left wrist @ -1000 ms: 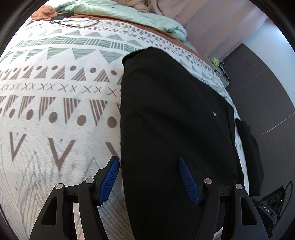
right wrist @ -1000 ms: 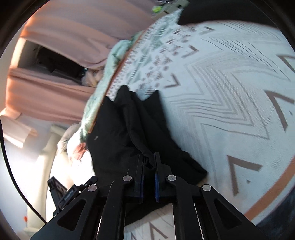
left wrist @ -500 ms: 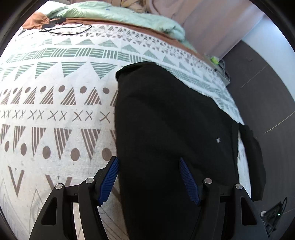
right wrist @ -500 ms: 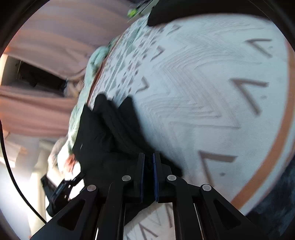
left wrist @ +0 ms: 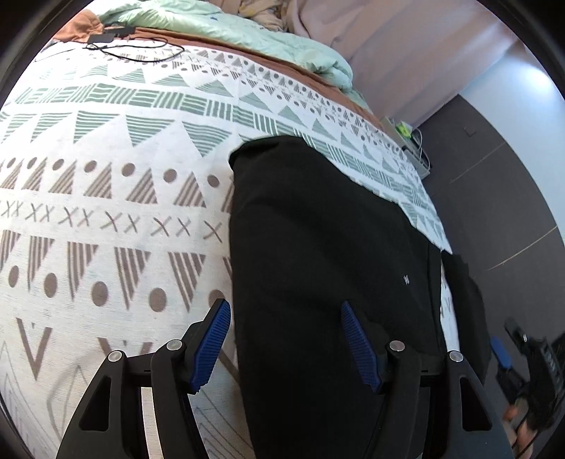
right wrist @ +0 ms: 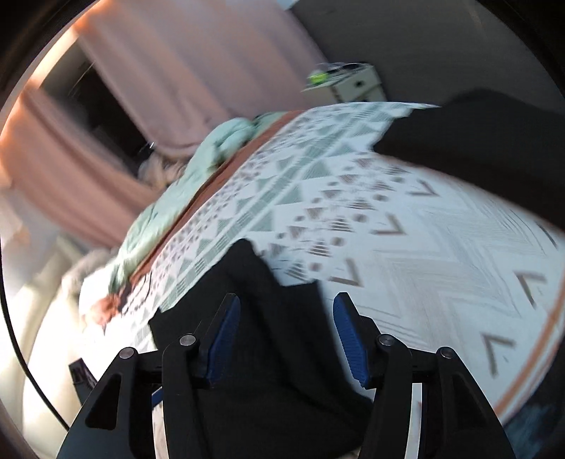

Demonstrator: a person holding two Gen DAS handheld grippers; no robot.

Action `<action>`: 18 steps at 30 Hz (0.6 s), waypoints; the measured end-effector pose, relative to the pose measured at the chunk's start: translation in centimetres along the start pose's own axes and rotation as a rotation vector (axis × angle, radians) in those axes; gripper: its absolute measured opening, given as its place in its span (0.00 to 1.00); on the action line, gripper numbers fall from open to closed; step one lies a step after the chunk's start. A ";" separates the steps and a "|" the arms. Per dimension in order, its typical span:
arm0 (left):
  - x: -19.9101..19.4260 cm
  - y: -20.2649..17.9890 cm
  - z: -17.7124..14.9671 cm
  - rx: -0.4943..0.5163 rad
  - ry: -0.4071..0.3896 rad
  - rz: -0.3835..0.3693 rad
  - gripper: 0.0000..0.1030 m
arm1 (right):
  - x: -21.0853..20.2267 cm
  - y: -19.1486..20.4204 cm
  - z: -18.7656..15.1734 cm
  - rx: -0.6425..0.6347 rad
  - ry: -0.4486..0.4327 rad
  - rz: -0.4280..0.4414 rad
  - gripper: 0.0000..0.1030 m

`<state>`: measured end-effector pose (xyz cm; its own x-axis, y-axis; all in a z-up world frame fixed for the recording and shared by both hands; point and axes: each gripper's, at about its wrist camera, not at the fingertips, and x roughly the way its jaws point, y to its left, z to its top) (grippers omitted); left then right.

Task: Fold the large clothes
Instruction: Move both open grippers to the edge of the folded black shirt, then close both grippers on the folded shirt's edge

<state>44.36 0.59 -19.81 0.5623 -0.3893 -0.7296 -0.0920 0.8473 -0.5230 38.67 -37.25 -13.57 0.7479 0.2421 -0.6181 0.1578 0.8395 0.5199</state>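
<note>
A large black garment (left wrist: 317, 247) lies flat on the patterned bed cover (left wrist: 106, 212), and one narrow black part (left wrist: 466, 293) hangs over the bed's right edge. My left gripper (left wrist: 286, 347) hovers open over the garment's near left edge and its blue pads (left wrist: 212, 346) touch nothing. In the right wrist view a bunched fold of the black cloth (right wrist: 254, 303) lies below my right gripper (right wrist: 287, 339). Its jaws are opening and the pads stand apart from the cloth. The picture there is blurred.
A mint green duvet (left wrist: 247, 31) and a black cable (left wrist: 134, 49) lie at the far end of the bed. Pink curtains (right wrist: 176, 70) hang behind. A small side table (right wrist: 349, 81) stands by the dark wall. Another dark mass (right wrist: 494, 151) covers the bed's upper right.
My right gripper was shut on the black fold; now its jaws stand apart and it has risen off the cloth. The left gripper drew back a little, still open.
</note>
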 end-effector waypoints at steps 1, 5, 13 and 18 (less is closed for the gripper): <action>-0.2 0.3 0.1 -0.008 -0.003 -0.005 0.65 | 0.8 0.9 0.6 -0.018 0.016 0.000 0.54; -0.7 1.6 0.6 -0.052 -0.009 -0.001 0.65 | 4.1 3.3 2.1 -0.082 0.097 0.004 0.54; -0.7 3.4 1.4 -0.119 -0.010 -0.003 0.64 | 10.2 6.2 3.2 -0.138 0.231 0.031 0.54; -0.6 3.7 1.6 -0.127 -0.002 -0.001 0.64 | 13.1 6.6 2.9 -0.150 0.274 0.056 0.54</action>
<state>44.96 4.56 -20.65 0.5638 -0.3890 -0.7286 -0.1948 0.7946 -0.5751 51.36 -29.99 -16.54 0.5475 0.3953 -0.7375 0.0087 0.8786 0.4774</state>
